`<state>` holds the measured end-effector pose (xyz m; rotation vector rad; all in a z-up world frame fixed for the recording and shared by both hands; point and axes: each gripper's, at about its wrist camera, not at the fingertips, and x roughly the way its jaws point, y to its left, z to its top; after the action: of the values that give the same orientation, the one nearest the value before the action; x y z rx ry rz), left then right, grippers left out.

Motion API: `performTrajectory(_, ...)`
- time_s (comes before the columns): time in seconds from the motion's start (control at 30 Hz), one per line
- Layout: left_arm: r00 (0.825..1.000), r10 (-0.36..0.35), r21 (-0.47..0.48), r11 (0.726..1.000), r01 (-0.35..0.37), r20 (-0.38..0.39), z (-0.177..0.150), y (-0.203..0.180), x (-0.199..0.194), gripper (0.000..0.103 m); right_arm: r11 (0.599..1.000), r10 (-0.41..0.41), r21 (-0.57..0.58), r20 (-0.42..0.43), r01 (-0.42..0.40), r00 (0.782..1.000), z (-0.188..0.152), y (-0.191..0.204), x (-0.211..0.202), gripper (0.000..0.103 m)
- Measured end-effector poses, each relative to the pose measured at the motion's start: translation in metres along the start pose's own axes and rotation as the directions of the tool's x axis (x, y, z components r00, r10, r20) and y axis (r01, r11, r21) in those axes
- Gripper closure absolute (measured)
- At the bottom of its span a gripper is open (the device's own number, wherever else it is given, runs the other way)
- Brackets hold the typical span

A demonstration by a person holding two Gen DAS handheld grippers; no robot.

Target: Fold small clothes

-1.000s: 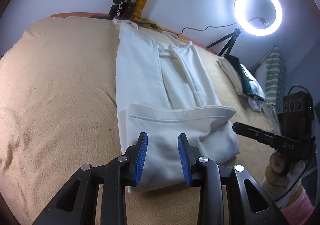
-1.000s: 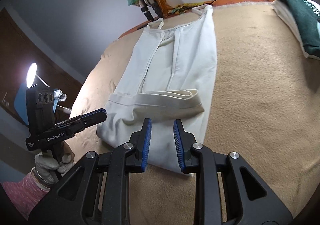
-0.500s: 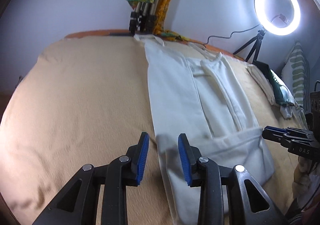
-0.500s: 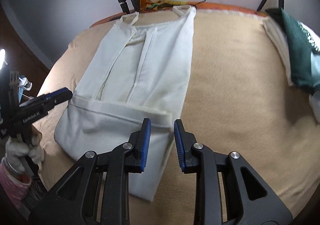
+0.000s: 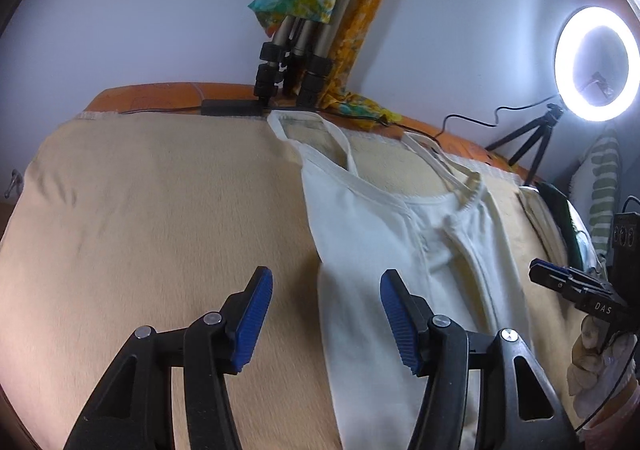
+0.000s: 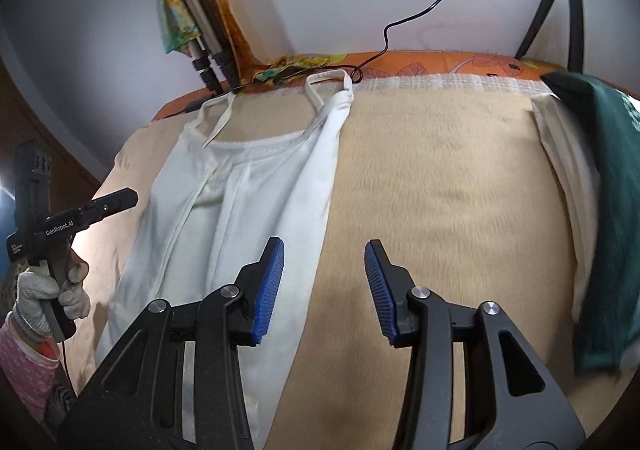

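White camisole (image 5: 372, 234) edges sit right at both pairs of fingers: the left gripper (image 5: 326, 316) has just been opening, its blue fingers (image 5: 253, 316) standing well apart with the garment's left edge lying between them low in the frame, unpinched; the right gripper (image 6: 324, 286) has likewise just been opening, one finger (image 6: 267, 286) over the garment's right edge, the other over bare blanket (image 6: 440, 178), and nothing is held. Outward from there, the camisole runs up the middle of the bed toward the far edge, its sides turned in to a narrow strip, straps (image 6: 328, 84) at the top near the tripod legs (image 5: 292, 62). The step in hand looks like the reach to the strap end for the next lengthwise fold; that move calls for both grippers to carry on upward, pinch the top corners evenly and bring them back toward the hem. The hem is cut off below both frames, so how the bottom lies cannot be told. Motion blur softens the folded clothes (image 6: 608, 210) at the right edge.
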<state>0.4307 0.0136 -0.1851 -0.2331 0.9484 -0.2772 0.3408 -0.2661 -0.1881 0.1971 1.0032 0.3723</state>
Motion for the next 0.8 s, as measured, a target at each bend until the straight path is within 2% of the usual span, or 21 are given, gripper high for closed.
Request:
performTrajectory(0.2, 1.0, -0.002, -0.004, 1.0, 0.002, -0.027, 0.024, 0.008, 0.035, 0.045, 0.999, 0.026, 0.046, -0.002, -0.026, 1.0, 0.037, -0.019, 0.04, 0.058)
performTrajectory(0.27, 0.999, 0.002, 0.002, 1.0, -0.002, -0.034, 0.031, 0.008, 0.043, 0.045, 0.999, 0.012, 0.037, -0.006, -0.012, 1.0, 0.045, -0.019, 0.053, 0.059)
performTrajectory(0.4, 0.998, 0.048, 0.057, 0.997, -0.046, -0.034, 0.044, 0.0, 0.055, 0.045, 1.0, -0.014, -0.006, -0.006, 0.014, 1.0, 0.059, -0.015, 0.07, 0.064)
performTrajectory(0.53, 0.996, 0.082, 0.111, 0.991, -0.078, -0.031, 0.05, -0.01, 0.065, 0.046, 0.999, -0.029, -0.043, -0.008, 0.029, 1.0, 0.068, -0.008, 0.082, 0.065)
performTrajectory(0.6, 0.996, 0.082, 0.135, 0.988, -0.078, -0.028, 0.052, -0.014, 0.069, 0.052, 0.998, -0.029, -0.054, -0.006, 0.028, 1.0, 0.07, -0.007, 0.085, 0.065)
performTrajectory(0.67, 0.997, 0.073, 0.148, 0.987, -0.069, -0.027, 0.053, -0.016, 0.07, 0.076, 0.998, -0.019, -0.068, -0.008, 0.018, 1.0, 0.07, -0.003, 0.087, 0.068)
performTrajectory(0.7, 0.997, 0.067, 0.148, 0.987, -0.062, -0.027, 0.054, -0.017, 0.071, 0.081, 0.997, -0.016, -0.077, -0.012, 0.015, 1.0, 0.07, -0.001, 0.089, 0.08)
performTrajectory(0.73, 0.998, 0.057, 0.147, 0.988, -0.053, -0.025, 0.055, -0.017, 0.072, 0.09, 0.996, -0.006, -0.086, -0.02, 0.004, 1.0, 0.069, 0.002, 0.09, 0.091)
performTrajectory(0.77, 0.998, 0.06, 0.148, 0.987, -0.057, -0.019, 0.055, -0.018, 0.072, 0.098, 0.996, -0.003, -0.092, -0.02, 0.001, 1.0, 0.068, 0.004, 0.09, 0.093)
performTrajectory(0.8, 0.998, 0.065, 0.146, 0.987, -0.062, -0.013, 0.056, -0.018, 0.072, 0.1, 0.995, -0.008, -0.1, -0.016, 0.006, 1.0, 0.068, 0.006, 0.089, 0.095)
